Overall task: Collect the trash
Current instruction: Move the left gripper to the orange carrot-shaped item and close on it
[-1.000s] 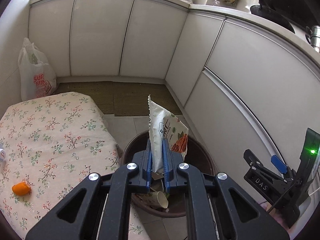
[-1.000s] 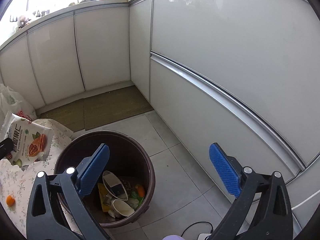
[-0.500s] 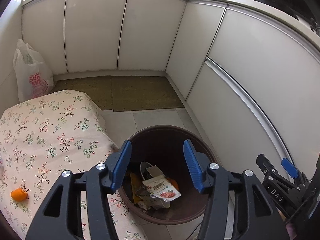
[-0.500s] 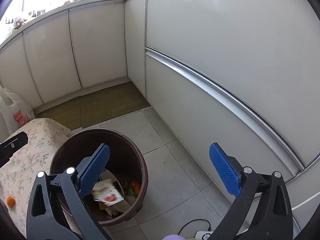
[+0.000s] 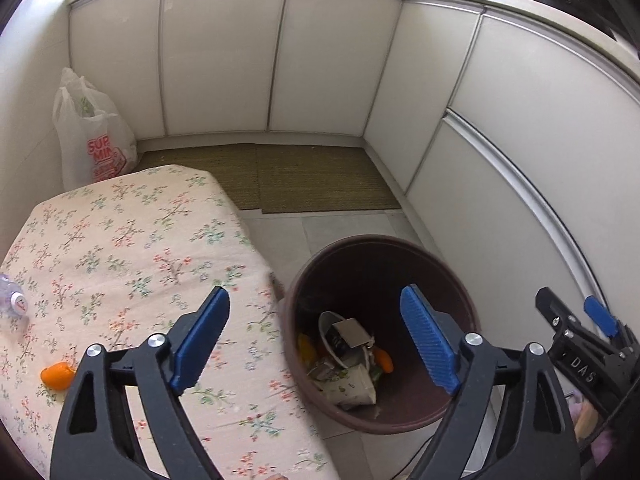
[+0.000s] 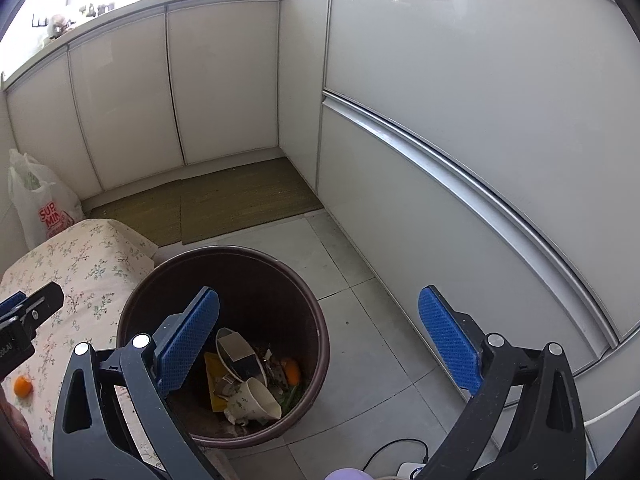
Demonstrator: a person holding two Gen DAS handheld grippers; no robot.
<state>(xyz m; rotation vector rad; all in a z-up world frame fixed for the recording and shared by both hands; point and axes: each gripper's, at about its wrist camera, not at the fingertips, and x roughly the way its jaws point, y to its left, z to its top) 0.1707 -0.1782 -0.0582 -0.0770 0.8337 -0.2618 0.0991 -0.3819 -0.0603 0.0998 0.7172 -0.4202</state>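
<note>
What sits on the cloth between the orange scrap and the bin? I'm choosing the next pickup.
Nothing: the left wrist view shows bare floral cloth between orange scrap and bin.

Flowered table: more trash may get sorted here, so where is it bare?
The flowered table is bare through its middle, between the plastic bag and the bin. Its near left edge holds an orange scrap and a bottle.

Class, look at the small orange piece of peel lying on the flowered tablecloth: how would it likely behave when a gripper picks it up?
The small orange piece of peel looks light and thin, so it probably lifts easily. Its curled shape suggests it may flex or slip between pads. Lying on the soft flowered tablecloth, it may be hard to get under.
</note>
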